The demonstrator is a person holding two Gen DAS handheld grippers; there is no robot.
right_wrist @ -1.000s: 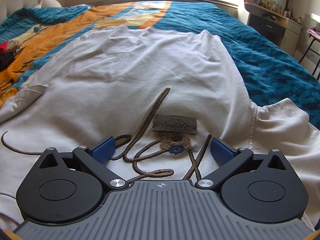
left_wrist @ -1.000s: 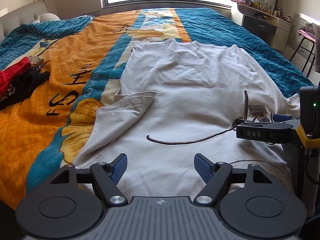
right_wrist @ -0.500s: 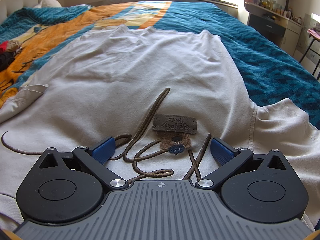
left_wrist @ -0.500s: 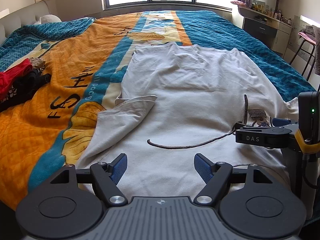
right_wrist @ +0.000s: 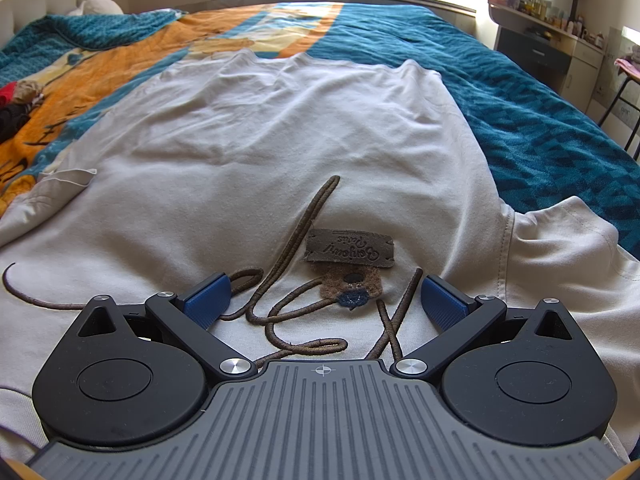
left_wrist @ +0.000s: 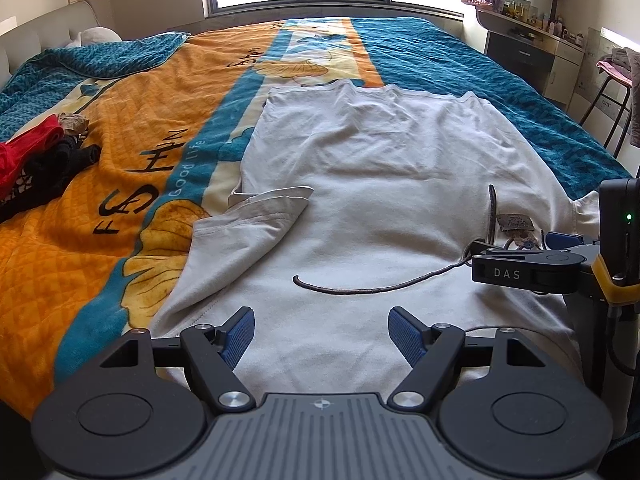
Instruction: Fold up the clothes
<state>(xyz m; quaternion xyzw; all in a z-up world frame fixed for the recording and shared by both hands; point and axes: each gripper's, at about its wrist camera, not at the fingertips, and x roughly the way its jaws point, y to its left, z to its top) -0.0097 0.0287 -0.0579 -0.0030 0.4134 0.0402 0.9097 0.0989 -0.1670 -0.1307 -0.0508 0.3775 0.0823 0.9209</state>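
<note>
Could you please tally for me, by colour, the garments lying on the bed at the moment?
Cream: 1, the shirt with brown cord
Red: 1, the red garment at the left edge
Black: 1, the black garment beside it
Total: 3, if the black heap is one piece

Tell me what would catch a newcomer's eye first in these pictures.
A big pale sweatshirt lies flat on a bright orange and teal bedspread, one sleeve folded onto its body. A loose brown drawstring curls by a dark chest patch, between the open right gripper pads. A red and black clothes pile sits at the far left.
</note>
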